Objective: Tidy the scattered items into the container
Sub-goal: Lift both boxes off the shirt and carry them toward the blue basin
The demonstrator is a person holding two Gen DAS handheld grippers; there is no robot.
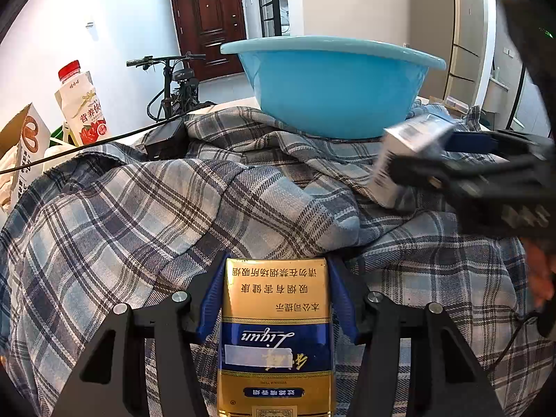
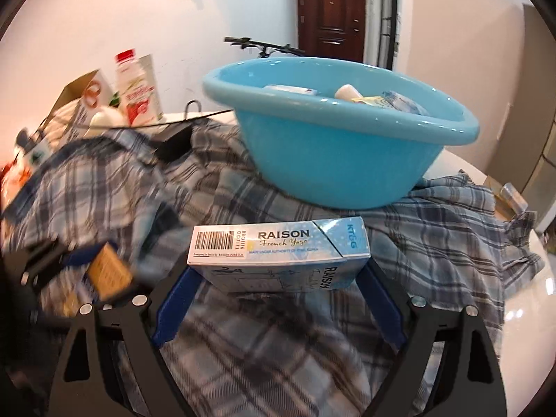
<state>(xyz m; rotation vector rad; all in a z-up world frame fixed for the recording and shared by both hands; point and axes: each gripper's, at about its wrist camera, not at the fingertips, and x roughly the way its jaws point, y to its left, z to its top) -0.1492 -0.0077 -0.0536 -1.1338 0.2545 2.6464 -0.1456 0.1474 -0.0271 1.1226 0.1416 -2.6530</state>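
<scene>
The left gripper (image 1: 276,299) has its blue fingers (image 1: 212,299) closed narrowly on the long sides of one gold-and-blue cigarette pack (image 1: 274,333), which fills the bottom centre of the left wrist view. The right gripper (image 2: 278,274) stands wide, its blue fingers (image 2: 179,302) pressed on the two short ends of one pale blue Raison pack (image 2: 278,250), held crosswise in the lower middle of the right wrist view. That makes two packs, one in each gripper.

Both grippers tilt downward over the cloth. In the left wrist view the right gripper enters blurred from the right edge, with part of a hand (image 1: 542,278) at the lower right.

One light blue basin (image 2: 333,149) sits upper centre in both views, beyond both packs; several small items lie inside it, too small to count surely.

A rumpled blue plaid cloth (image 1: 139,208) covers a white table (image 2: 521,299). At the upper left stand one red-capped bottle (image 1: 81,104) and a cardboard box (image 1: 27,139); a black adapter (image 1: 165,139) lies on the cloth. Behind are a bicycle (image 1: 173,83), a dark wooden door (image 1: 208,17) and white walls.
</scene>
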